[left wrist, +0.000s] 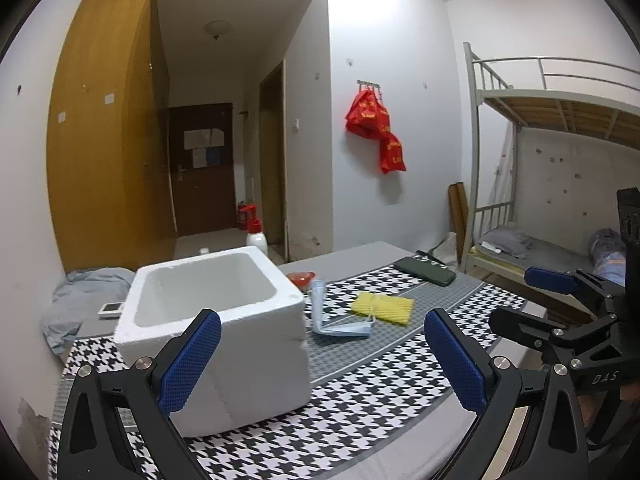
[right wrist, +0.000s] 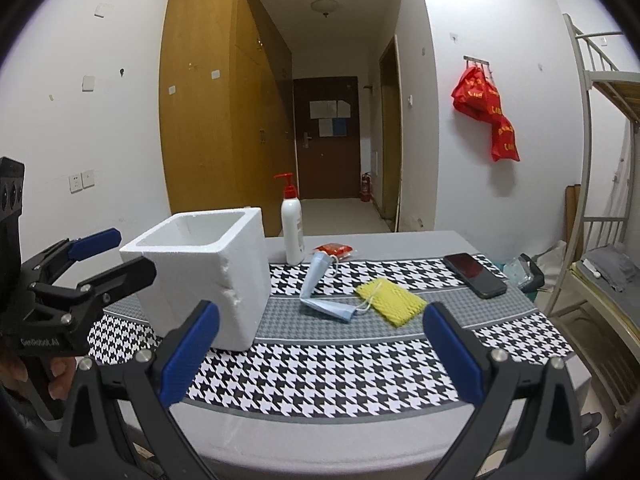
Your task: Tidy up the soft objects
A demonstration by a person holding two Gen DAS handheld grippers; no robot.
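While 2 grippers gape: 1 mask (right wrist: 326, 298), 1 box (right wrist: 200, 272).

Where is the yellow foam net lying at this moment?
The yellow net lies flat on the checked cloth, right of the white foam box. The blue mask is at its left edge and the phone lies farther right; both grippers are away from it.

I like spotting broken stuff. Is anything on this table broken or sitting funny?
Yes. The white foam box has a chipped, crumbly front corner edge. The blue face mask also sits oddly, bent in two, with one half poking up and the other flat on the cloth.
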